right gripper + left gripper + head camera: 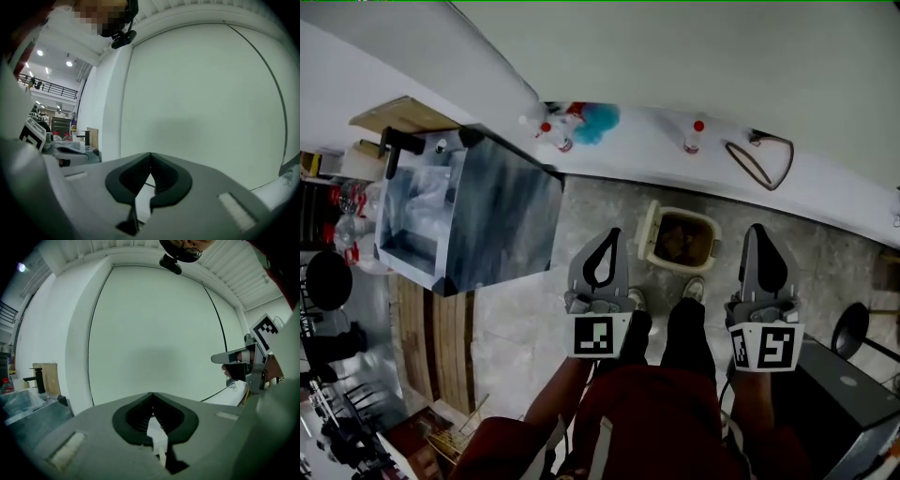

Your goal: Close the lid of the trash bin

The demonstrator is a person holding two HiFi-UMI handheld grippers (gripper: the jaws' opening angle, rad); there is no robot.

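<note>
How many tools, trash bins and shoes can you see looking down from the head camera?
tools: 2 (left tool, right tool)
trash bin: 1
shoes: 2 (left shoe, right shoe)
total: 5

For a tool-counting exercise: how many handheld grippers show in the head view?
2: the left gripper is just left of the open trash bin, and the right gripper is just right of it. None seems hidden.
</note>
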